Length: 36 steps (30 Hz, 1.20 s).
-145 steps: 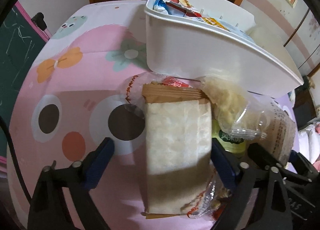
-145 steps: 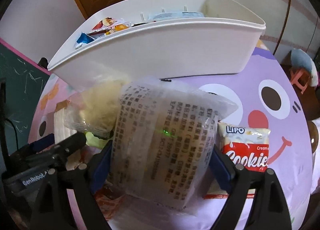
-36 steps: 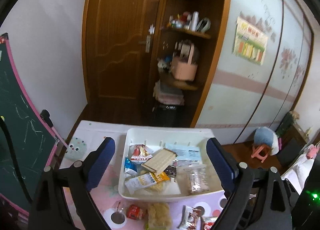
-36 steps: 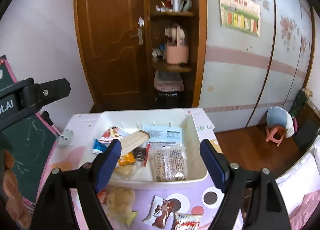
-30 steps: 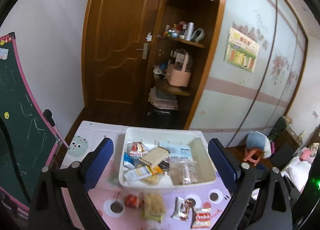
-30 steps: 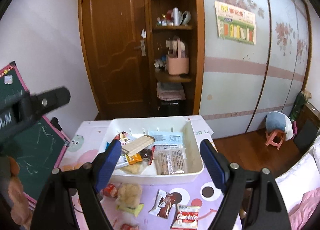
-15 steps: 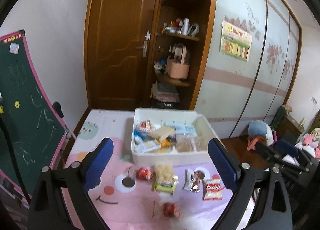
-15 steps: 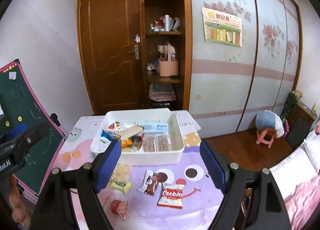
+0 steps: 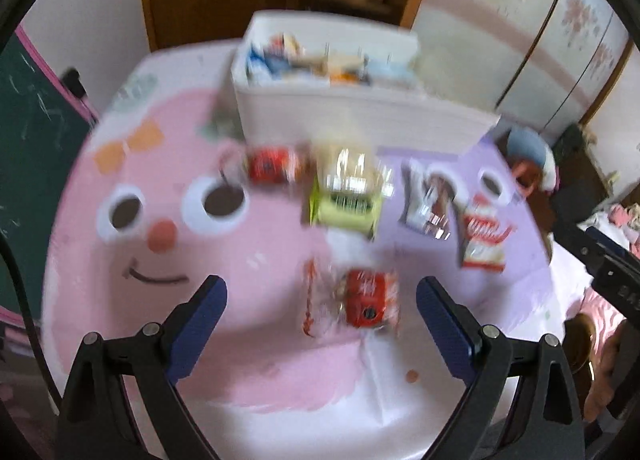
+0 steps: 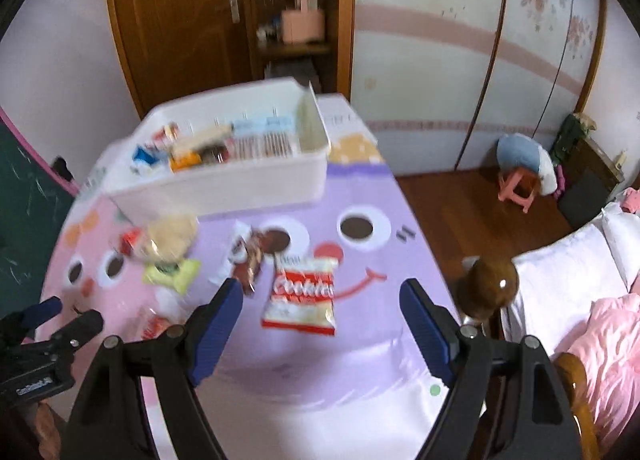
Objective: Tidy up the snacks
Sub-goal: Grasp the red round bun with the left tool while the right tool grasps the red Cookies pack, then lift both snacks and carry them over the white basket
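Note:
Both views are motion-blurred. A white bin [image 9: 360, 120] holding several snack packets stands at the table's far side; it also shows in the right wrist view [image 10: 240, 180]. Loose on the table lie a red packet [image 9: 370, 298], a green-and-clear bag [image 9: 346, 196], a small red packet [image 9: 270, 166], a dark wrapper [image 9: 428, 204] and a red-and-white Cookies bag [image 10: 304, 294]. My left gripper [image 9: 322, 306] is open and empty, above the table, with the red packet between its fingers' line. My right gripper [image 10: 322, 306] is open and empty above the Cookies bag.
The table wears a pink and purple cartoon-face cloth [image 9: 160, 260]. A green chalkboard [image 9: 28, 132] stands at the left. A wooden bedpost knob [image 10: 488, 284] and a bed with pink bedding [image 10: 592, 300] are at the right. A small pink stool [image 10: 520, 188] stands on the floor.
Both grippers have dropped from high above the room toward the table and tilted down; the snacks now look much closer. Both stay open and empty.

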{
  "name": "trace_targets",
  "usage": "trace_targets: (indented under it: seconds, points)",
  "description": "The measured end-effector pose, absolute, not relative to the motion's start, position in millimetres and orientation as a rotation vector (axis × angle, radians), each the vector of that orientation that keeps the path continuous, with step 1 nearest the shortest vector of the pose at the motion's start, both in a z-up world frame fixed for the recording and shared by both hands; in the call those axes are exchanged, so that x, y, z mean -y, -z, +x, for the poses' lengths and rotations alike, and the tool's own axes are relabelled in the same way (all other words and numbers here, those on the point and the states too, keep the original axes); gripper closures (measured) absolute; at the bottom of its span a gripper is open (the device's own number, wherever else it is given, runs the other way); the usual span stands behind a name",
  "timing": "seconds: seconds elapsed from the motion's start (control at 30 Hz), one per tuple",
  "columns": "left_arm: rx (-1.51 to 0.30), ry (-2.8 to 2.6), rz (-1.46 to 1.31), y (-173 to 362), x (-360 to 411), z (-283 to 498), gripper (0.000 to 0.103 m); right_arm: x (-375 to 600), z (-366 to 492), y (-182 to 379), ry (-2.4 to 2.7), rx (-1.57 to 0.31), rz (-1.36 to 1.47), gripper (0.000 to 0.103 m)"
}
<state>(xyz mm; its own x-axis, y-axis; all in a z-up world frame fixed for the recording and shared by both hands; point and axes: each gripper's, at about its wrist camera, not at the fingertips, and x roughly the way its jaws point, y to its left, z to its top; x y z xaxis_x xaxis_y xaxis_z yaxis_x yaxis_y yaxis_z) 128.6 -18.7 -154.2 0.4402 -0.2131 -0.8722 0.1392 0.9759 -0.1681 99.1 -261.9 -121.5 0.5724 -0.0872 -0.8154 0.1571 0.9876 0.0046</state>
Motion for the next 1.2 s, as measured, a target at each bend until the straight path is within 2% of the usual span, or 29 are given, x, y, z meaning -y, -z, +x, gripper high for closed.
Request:
trace_targets:
  seconds: [0.2,0.4,0.73,0.77,0.83,0.97,1.03,1.07,1.13,1.2]
  points:
    - [-1.222,0.246,-0.087,194.4,32.8,142.1,0.008,265.7,112.8,158.0,0.112,-1.037,0.122,0.022]
    - [-1.271,0.264,-0.052,215.9,51.1,149.1,0.008,262.6,130.2,179.3,0.102,-1.071,0.105,0.022]
    - [-1.243,0.23,0.099,226.7,83.9,154.2,0.008,269.2,159.1,206.7,0.105,-1.119,0.135,0.022]
    - [-1.239,0.226,0.116,227.7,88.1,154.8,0.009,268.8,160.7,208.2,0.106,-1.121,0.135,0.022]
    - [-1.216,0.242,0.132,225.1,95.8,152.8,0.024,267.4,163.5,212.6,0.106,-1.13,0.128,0.022]
    - [-1.202,0.269,0.148,220.5,105.0,151.6,0.032,260.2,163.6,220.1,0.116,-1.128,0.071,0.023]
    - [-1.188,0.282,0.157,218.7,109.7,151.3,0.044,256.3,161.2,220.1,0.114,-1.11,0.055,0.027]
    - [-1.178,0.286,0.169,217.1,113.9,150.5,0.044,255.2,160.2,219.9,0.113,-1.106,0.053,0.029]
    - [-1.173,0.285,0.183,216.1,113.1,148.2,0.045,250.7,158.7,218.0,0.095,-1.092,0.039,0.045]
    - [-1.17,0.289,0.182,214.4,111.7,145.4,0.046,249.3,157.6,217.0,0.093,-1.091,0.048,0.052]
